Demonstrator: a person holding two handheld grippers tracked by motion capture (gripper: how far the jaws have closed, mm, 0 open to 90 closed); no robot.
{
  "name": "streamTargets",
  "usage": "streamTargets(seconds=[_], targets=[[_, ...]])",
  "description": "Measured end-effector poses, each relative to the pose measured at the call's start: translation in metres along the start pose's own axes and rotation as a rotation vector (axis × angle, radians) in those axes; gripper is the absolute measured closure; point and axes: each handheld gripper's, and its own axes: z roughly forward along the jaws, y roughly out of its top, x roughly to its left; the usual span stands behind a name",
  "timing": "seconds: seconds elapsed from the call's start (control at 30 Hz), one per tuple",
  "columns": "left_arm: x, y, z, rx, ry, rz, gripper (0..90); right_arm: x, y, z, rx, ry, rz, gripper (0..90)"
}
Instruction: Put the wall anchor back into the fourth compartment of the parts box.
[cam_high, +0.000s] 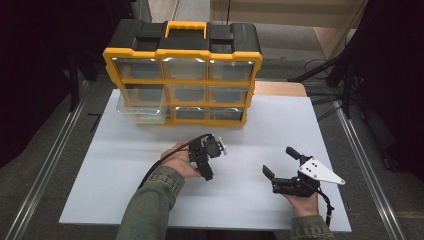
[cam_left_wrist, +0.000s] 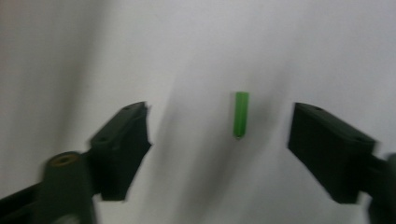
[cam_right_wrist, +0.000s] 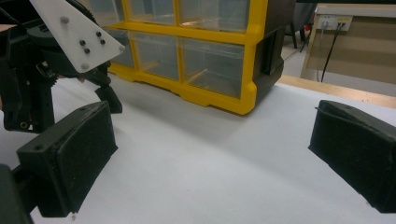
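Between open left tool (cam_left_wrist: 219, 140) jaws: green peg (cam_left_wrist: 241, 114), untouched.

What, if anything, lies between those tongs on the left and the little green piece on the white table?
Nothing visible does. In the left gripper view the green piece lies on bare white table, between the two open jaws of the left tongs, with clear gaps on both sides and neither jaw touching it.
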Motion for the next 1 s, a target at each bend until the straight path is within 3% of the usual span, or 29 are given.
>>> streamTargets(seconds=[0.07, 0.17, 0.33, 0.5, 0.57, 0.6, 0.67, 0.7, 0.9, 1.0], targets=[[-0.0006, 0.0006, 0.0011, 0.006, 0.004, 0.018, 27.4, 0.0001, 0.0, 0.0, 0.0, 0.0, -0.001, 0.4], [0.0007, 0.0002, 0.0014, 0.007, -0.017, 0.019, 39.7, 0.0002, -0.0001, 0.0002, 0.0, 0.0, -0.005, 0.4], [0.0014, 0.0003, 0.0038, 0.013, -0.034, 0.027, 51.7, 0.0003, -0.0002, 0.0003, 0.002, 0.002, -0.005, 0.4], [0.0006, 0.0024, 0.0086, 0.028, -0.06, 0.039, 58.8, 0.0002, -0.0002, 0.0001, 0.001, 0.002, -0.005, 0.4], [0.001, 0.0024, 0.0083, 0.026, -0.082, 0.03, 70.0, 0.0002, -0.0002, 0.0001, 0.002, 0.001, -0.005, 0.4], [0.0019, 0.0024, 0.0079, 0.029, -0.086, 0.046, 70.0, 0.0002, -0.0002, 0.0001, 0.002, 0.001, -0.005, 0.4], [0.0028, 0.0019, 0.0083, 0.029, -0.103, 0.05, 82.3, 0.0004, -0.0002, 0.0001, 0.003, 0.002, -0.005, 0.4], [0.0027, 0.0018, 0.0081, 0.033, -0.112, 0.035, 83.4, 0.0006, -0.0002, 0.0, 0.003, 0.002, -0.004, 0.4], [0.0038, 0.0019, 0.0077, 0.044, -0.11, 0.059, 83.6, 0.0003, -0.0002, 0.0001, 0.002, 0.001, -0.005, 0.4], [0.0033, 0.0004, 0.0052, 0.055, -0.117, 0.053, 83.7, 0.0005, -0.0004, 0.0003, 0.004, 0.003, -0.007, 0.4]])
